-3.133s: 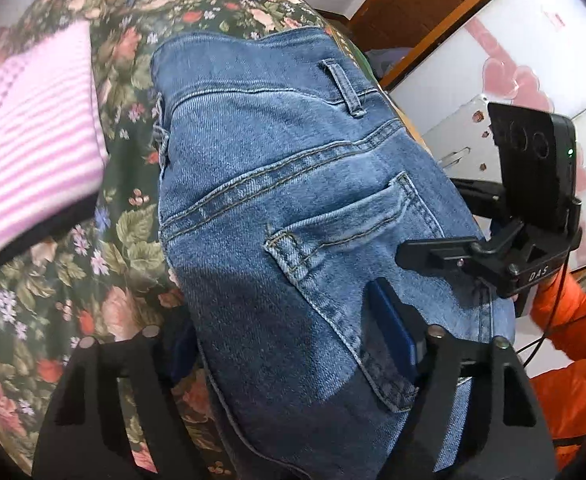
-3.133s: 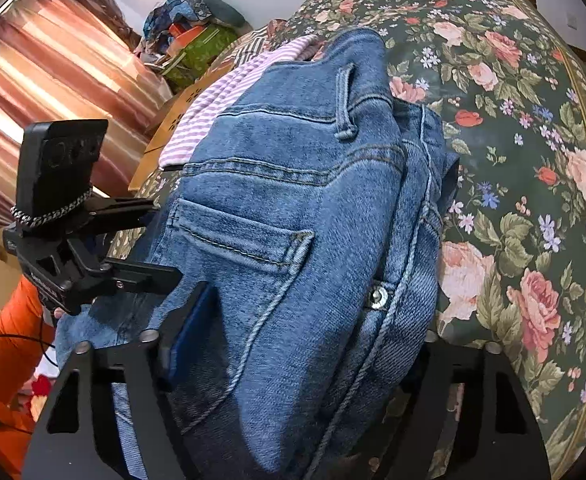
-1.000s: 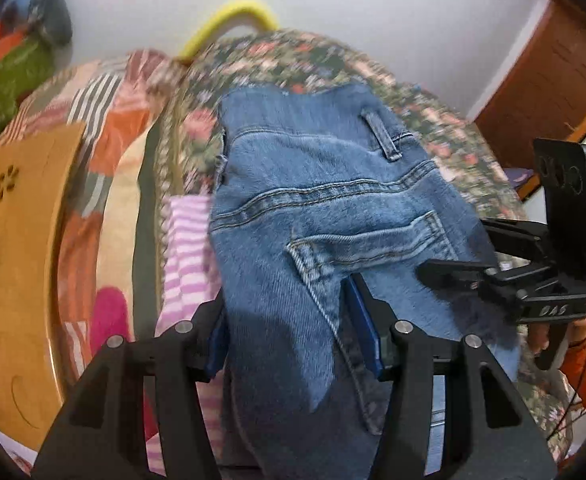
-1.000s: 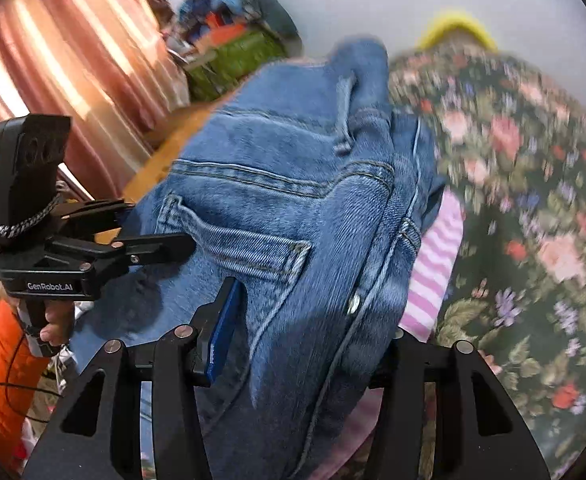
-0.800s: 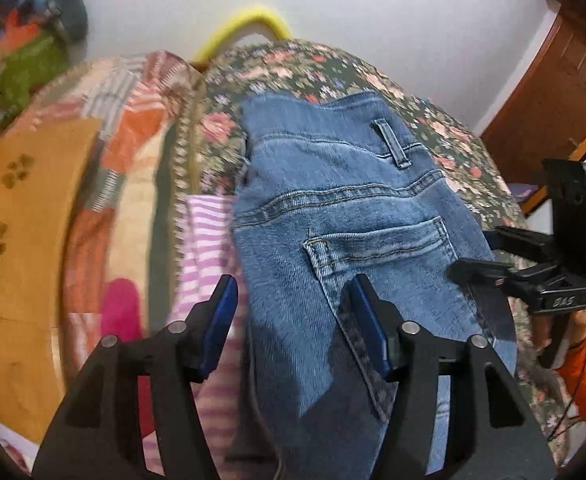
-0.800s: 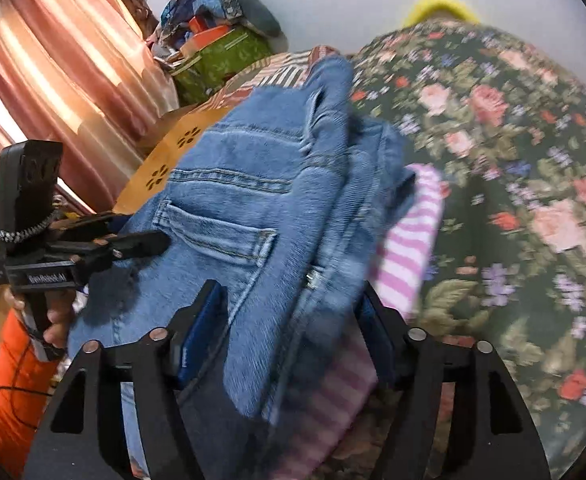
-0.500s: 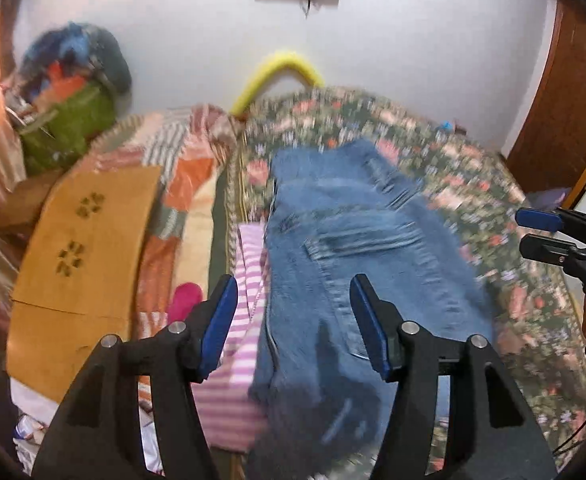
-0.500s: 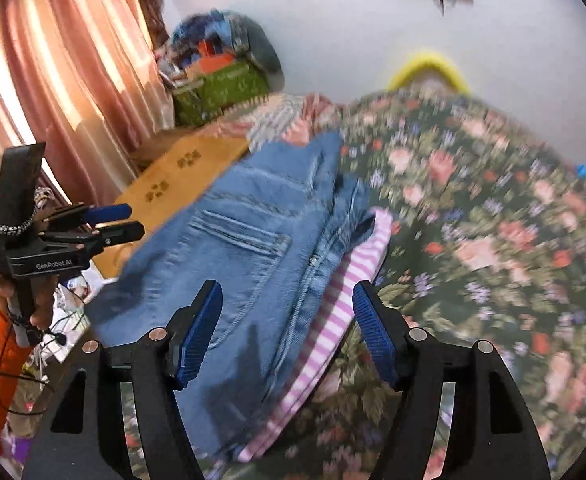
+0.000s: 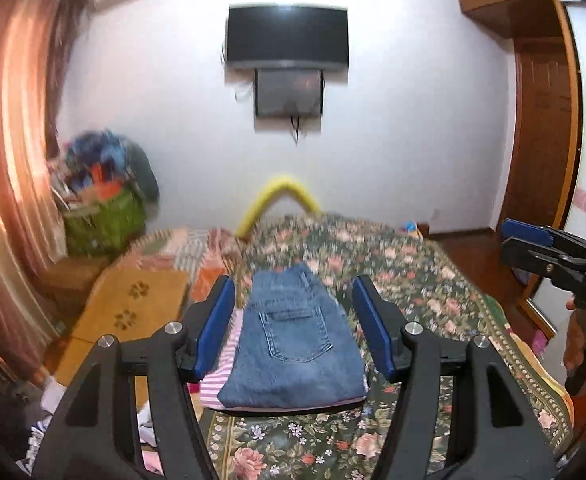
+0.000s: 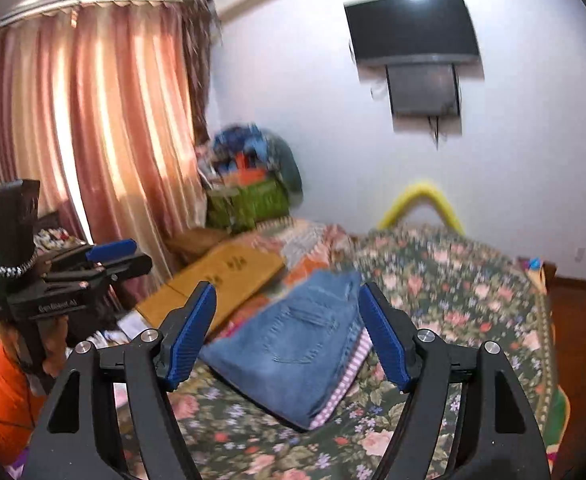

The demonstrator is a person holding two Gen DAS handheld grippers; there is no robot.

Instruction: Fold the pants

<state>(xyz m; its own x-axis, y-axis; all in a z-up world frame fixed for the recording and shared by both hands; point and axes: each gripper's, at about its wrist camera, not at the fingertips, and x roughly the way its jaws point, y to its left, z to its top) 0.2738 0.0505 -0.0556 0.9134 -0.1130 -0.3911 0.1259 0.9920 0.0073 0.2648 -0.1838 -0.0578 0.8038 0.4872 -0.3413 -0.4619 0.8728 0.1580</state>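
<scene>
Lying folded on the floral bedspread [image 9: 413,276], the jeans [image 9: 293,344] rest on a pink striped cloth [image 9: 219,376] (back pocket facing up), near the bed's left edge. The left gripper [image 9: 293,330] hangs above the near end with its blue pads wide apart, holding nothing. The right gripper [image 10: 287,334] is likewise spread wide and empty, well clear of the denim.

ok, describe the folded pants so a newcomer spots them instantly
Find the floral bedspread. On its near left part lies a pink striped cloth, and the folded jeans sit on that. They are the only blue denim there, back pocket facing up.
</scene>
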